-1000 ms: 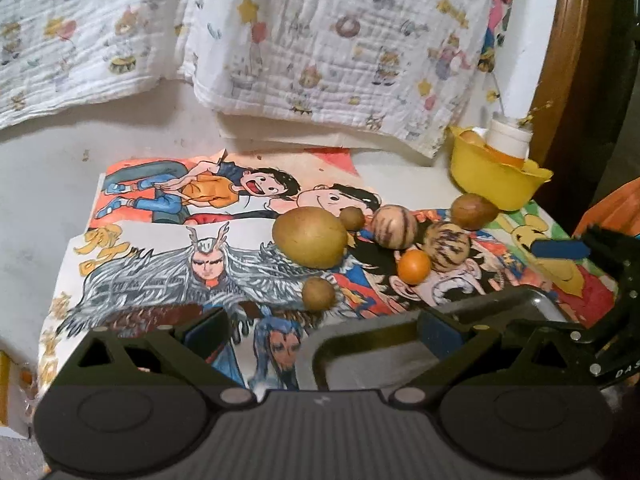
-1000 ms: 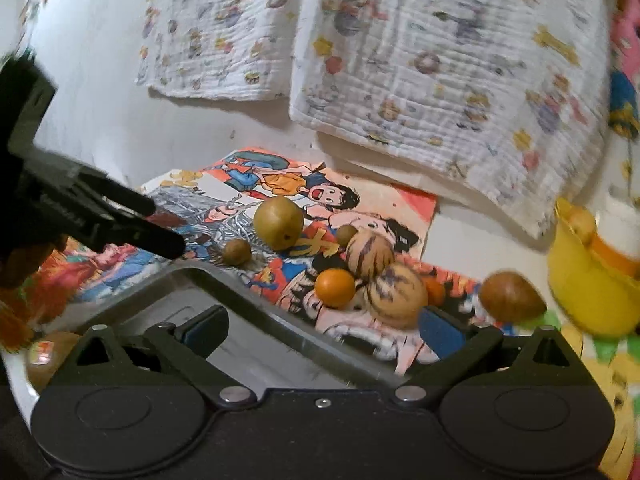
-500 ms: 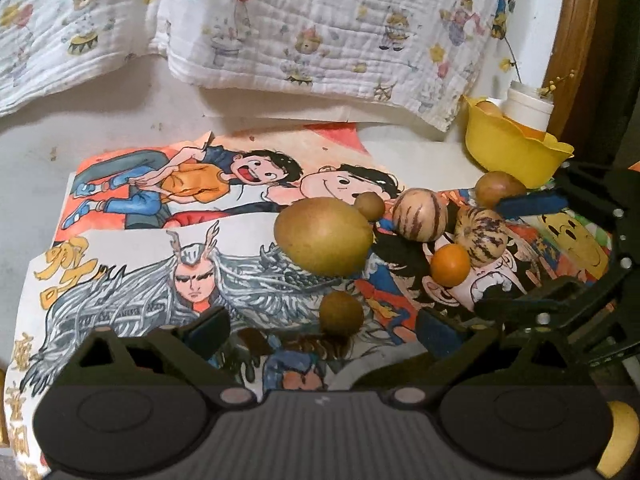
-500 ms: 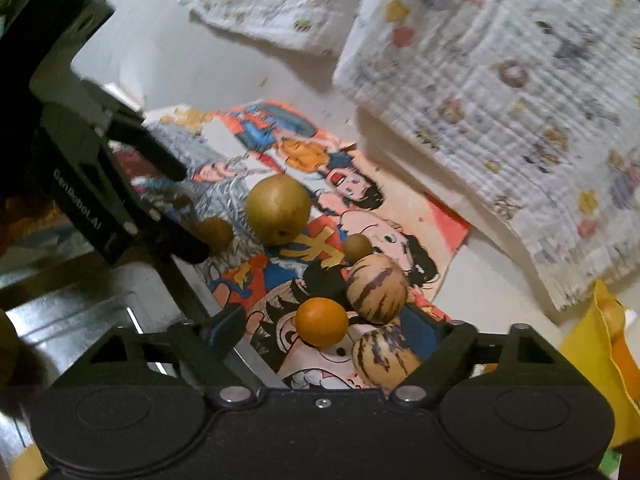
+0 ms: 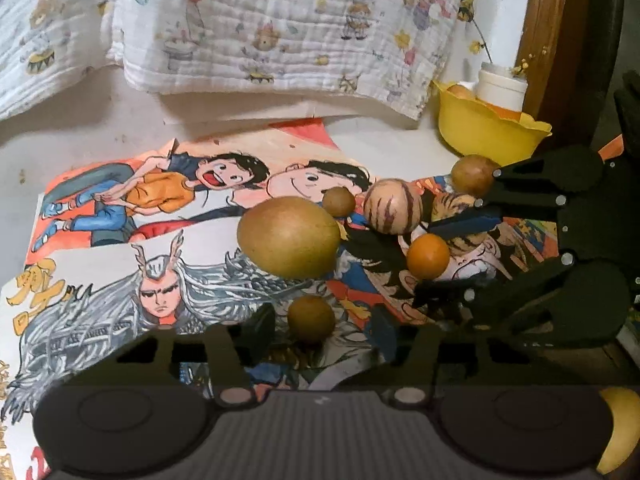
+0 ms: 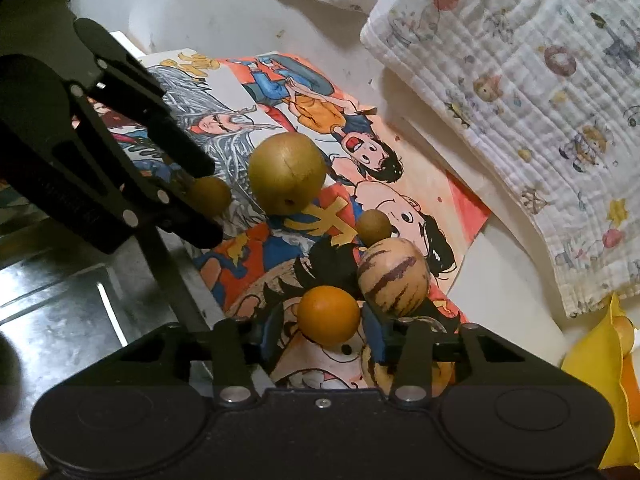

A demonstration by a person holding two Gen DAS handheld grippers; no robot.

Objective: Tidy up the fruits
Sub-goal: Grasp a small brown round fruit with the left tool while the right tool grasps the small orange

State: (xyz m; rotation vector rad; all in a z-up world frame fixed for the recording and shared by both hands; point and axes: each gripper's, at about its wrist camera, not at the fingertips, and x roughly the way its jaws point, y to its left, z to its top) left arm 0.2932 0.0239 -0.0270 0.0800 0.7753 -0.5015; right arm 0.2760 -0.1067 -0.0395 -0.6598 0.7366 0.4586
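Since a second ago we see both grippers come down and forward over the cartoon poster (image 5: pixel 120 216), and both sets of jaws, then spread wide, are now closing.

The left gripper (image 5: pixel 316 328) has its jaws either side of a small brown fruit (image 5: pixel 311 318) on the near part of the poster; in the right wrist view the same fruit (image 6: pixel 210 196) sits at the left fingertips, but we cannot tell whether the pads press it yet. The right gripper (image 6: pixel 324 330) brackets the small orange (image 6: pixel 328 314), blue pads close against its sides; contact looks near, firm pinch not certain.

Remaining fruit stays where it was: large yellow-brown pear-like fruit (image 5: pixel 288 236) mid-poster, tiny brown ball (image 5: pixel 338 201) just behind it, striped melon-like fruit (image 5: pixel 392 206) to its right, a second striped one (image 6: pixel 376 368) partly hidden under the right gripper, brown fruit (image 5: pixel 474 176) far right.

Edges: the metal tray (image 6: pixel 60 312) rim lies just left of the right gripper. The yellow bowl (image 5: pixel 480 132) stands at the far right, the quilted printed cloth (image 5: pixel 280 32) drapes along the far edge. Open room is on the poster's left half.

Textures: smooth glossy orange, matte russet skins, dark streaks on cream rind, shiny sheet metal, soft crinkled muslin.
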